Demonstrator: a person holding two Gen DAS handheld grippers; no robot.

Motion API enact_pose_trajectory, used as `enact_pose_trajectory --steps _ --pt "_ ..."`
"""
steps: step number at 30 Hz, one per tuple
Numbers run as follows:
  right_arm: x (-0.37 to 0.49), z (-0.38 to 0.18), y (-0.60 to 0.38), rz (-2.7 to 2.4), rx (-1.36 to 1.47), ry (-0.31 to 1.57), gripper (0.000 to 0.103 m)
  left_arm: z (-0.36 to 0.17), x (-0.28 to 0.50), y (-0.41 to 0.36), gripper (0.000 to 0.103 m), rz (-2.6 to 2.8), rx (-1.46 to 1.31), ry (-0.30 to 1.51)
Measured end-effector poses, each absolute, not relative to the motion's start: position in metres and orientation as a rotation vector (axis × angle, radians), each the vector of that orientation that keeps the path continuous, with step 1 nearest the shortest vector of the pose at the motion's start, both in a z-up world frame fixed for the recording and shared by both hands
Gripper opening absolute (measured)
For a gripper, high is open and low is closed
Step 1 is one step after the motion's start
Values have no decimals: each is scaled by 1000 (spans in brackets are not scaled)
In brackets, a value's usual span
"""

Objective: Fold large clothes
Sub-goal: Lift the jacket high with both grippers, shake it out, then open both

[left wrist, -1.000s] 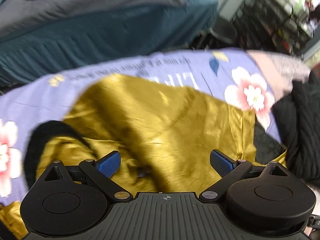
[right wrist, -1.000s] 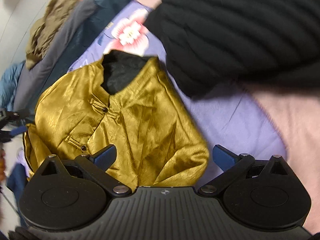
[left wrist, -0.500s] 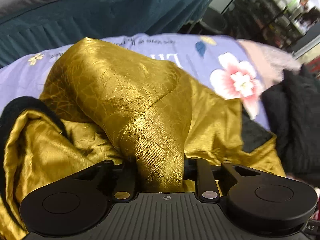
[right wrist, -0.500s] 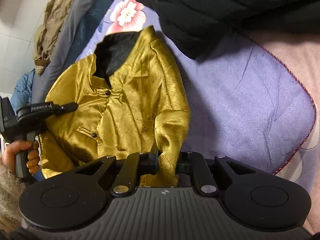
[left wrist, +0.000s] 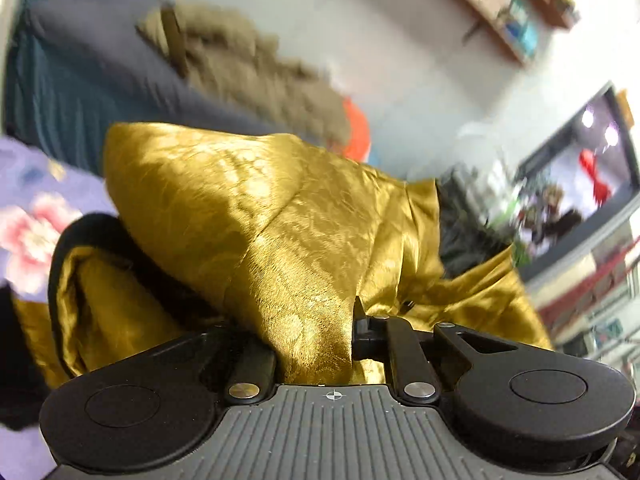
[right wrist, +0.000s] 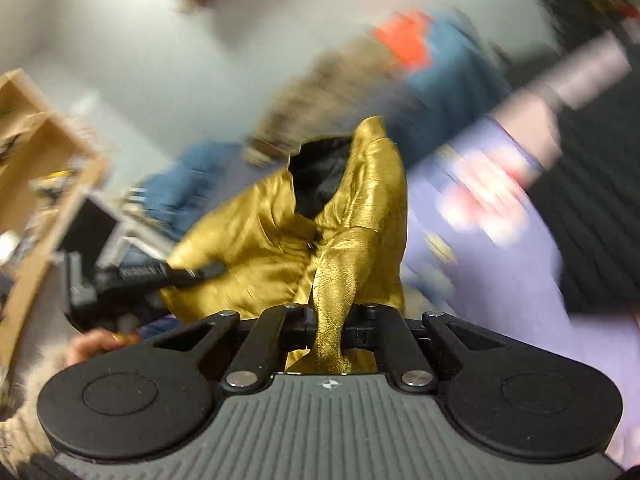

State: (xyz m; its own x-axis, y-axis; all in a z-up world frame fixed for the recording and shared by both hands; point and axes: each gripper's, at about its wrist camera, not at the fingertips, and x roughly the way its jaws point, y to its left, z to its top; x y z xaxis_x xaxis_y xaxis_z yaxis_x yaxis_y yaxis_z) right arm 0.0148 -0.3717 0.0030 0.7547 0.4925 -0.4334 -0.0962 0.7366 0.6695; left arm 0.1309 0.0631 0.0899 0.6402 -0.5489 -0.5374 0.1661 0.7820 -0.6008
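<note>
Left wrist view is showing the left gripper (left wrist: 316, 344) now clamping its fingers on the gold jacket (left wrist: 280, 216), the right gripper (right wrist: 330, 332) likewise, both having just closed from wide and lifting it off the floral bedspread (left wrist: 28, 216), suggesting a fold is beginning.

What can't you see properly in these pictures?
- Left wrist view: the left gripper fingertips are buried under the gold jacket it is shut on.
- Left wrist view: the shelf items are blurred.
- Right wrist view: the right gripper pinches the jacket; the flowered sheet is smeared, so its pattern is unreadable.
</note>
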Motion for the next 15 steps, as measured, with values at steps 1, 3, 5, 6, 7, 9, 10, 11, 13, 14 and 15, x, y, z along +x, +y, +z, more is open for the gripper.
enact_pose_trajectory --steps 1,3,5,6,7,9,10,11,13,14,15 --pt "13 20 -370 400 655 590 9 100 117 71 46 -428 -538 741" --pt "7 51 -367 523 639 495 9 120 85 85 46 -420 -533 684" --pt "1 68 -368 637 657 448 9 133 52 92 46 -396 -520 655" --pt "1 73 -370 695 666 438 9 136 37 93 48 -380 -518 647" --pt "-3 79 -371 757 668 428 9 139 25 94 48 -368 -525 638" --pt "-10 87 -376 831 684 419 9 148 1 98 50 -368 -576 615" --pt "-15 91 -379 875 692 412 9 154 -9 99 50 -378 -599 601" --pt "-24 100 -382 907 687 391 9 163 -20 99 50 -384 -607 574" --pt "-42 126 -383 1010 645 336 9 189 -36 102 50 -401 -596 531" --pt "-50 140 -384 1060 620 299 9 199 -41 101 50 -413 -591 514" --pt "-59 156 -388 1107 594 245 9 211 -45 99 50 -431 -594 496"
